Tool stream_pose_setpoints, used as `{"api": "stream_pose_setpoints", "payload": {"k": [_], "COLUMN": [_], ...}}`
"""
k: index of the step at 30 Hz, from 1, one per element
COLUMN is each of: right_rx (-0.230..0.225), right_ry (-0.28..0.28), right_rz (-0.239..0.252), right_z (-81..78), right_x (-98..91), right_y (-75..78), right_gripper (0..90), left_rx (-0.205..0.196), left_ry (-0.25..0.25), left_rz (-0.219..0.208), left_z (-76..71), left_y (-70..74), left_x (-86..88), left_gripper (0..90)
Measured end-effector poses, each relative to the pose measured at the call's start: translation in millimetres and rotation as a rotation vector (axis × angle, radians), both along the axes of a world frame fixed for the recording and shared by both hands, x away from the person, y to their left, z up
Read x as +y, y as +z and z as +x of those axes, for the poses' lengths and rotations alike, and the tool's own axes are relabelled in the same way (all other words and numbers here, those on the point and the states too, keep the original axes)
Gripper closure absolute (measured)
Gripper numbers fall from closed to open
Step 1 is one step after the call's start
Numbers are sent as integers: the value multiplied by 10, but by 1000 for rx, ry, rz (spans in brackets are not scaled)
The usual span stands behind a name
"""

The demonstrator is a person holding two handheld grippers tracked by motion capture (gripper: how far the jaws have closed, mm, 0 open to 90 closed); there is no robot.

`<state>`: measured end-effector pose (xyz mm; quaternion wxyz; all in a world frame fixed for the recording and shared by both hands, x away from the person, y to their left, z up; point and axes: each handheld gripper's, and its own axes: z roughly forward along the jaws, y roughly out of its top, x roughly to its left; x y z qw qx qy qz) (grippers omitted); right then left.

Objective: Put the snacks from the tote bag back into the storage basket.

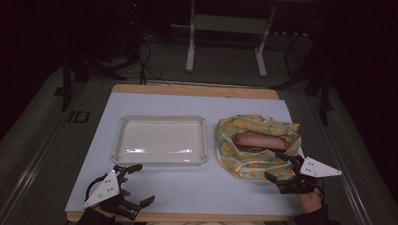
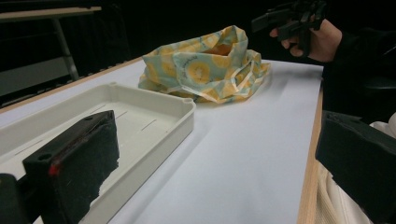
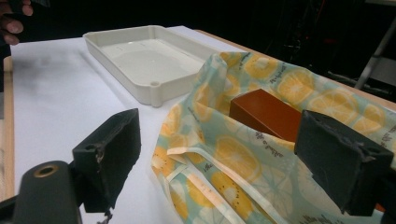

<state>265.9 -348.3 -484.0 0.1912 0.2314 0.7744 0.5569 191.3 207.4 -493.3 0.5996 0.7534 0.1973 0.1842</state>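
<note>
Tray: cream plastic, smooth, slight gloss. Wrap: thin cloth, lemon print, crumpled, taped edge. Box: brown, smooth, satin sheen. Table sheet: white, matt, paper-like. Table edge: wood. Right gripper pads: black, matt, rough foam.

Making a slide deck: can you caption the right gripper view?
Open right gripper poised over a lemon-print cloth bag holding a brown rectangular box, white plastic tray beyond.
</note>
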Motion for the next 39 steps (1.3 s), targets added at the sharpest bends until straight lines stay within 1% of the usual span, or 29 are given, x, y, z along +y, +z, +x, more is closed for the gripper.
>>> {"api": "stream_pose_setpoints", "payload": {"k": [2, 3, 4, 5, 6, 8, 10, 12, 14, 15, 18, 21, 22, 24, 26, 30, 33, 35, 36, 39], "right_rx": [28, 28, 42, 71, 88, 104, 109, 133, 133, 135, 122, 122, 127, 133, 128, 141, 154, 150, 156, 150], "right_ry": [15, 15, 24, 39, 49, 55, 62, 73, 60, 76, 117, 132, 145, 161, 165, 179, 199, 203, 212, 209], "right_rz": [-14, -14, -26, -36, -30, -32, -35, -31, -51, -56, -63, -72, -105, -123, -140, -148, -175, -194, -200, -213], "right_z": [12, 12, 14, 14, 17, 24, 29, 37, 38, 36, 18, 10, 9, 10, 13, 34, 62, 80, 93, 116], "right_x": [6, 6, 11, 10, 5, -15, -29, -37, -37, -43, -47, -34, -11, 3, 12, 10, 21, 33, 40, 49], "right_y": [12, 12, 20, 27, 29, 38, 56, 86, 120, 134, 189, 211, 231, 250, 273, 301, 339, 360, 371, 398], "right_gripper": [136, 136, 136, 131, 128, 125, 123, 118, 118, 113, 113, 113, 113, 113, 113, 117, 127, 127, 126, 127], "left_rx": [3, 3, 4, 4, 2, 3, 6, 13, 18, 19, 25, 30, 32, 31, 30, 29, 19, 17, 15, 14], "left_ry": [1, 1, -2, -5, -5, -5, -3, -2, -5, -6, -13, -15, -13, -13, -16, -17, -2, 1, 3, 4], "left_rz": [2, 2, 4, 11, 11, 15, 18, 19, 20, 22, 31, 29, 25, 30, 35, 35, 39, 35, 38, 39], "left_z": [-6, -6, -10, -16, -18, -18, -12, -6, -6, -9, -21, -36, -48, -60, -74, -83, -84, -86, -89, -99], "left_y": [-5, -5, -8, -12, -14, -18, -23, -29, -34, -37, -39, -34, -33, -32, -32, -30, -26, -21, -19, -18], "left_x": [-9, -9, -17, -25, -30, -39, -45, -52, -60, -66, -76, -78, -74, -73, -75, -77, -72, -67, -68, -71], "left_gripper": [0, 0, 0, 0, 0, 0, 0, 0, 0, 0, 0, 0, 0, 0, 0, 0, 0, 0, 0, 0]}}
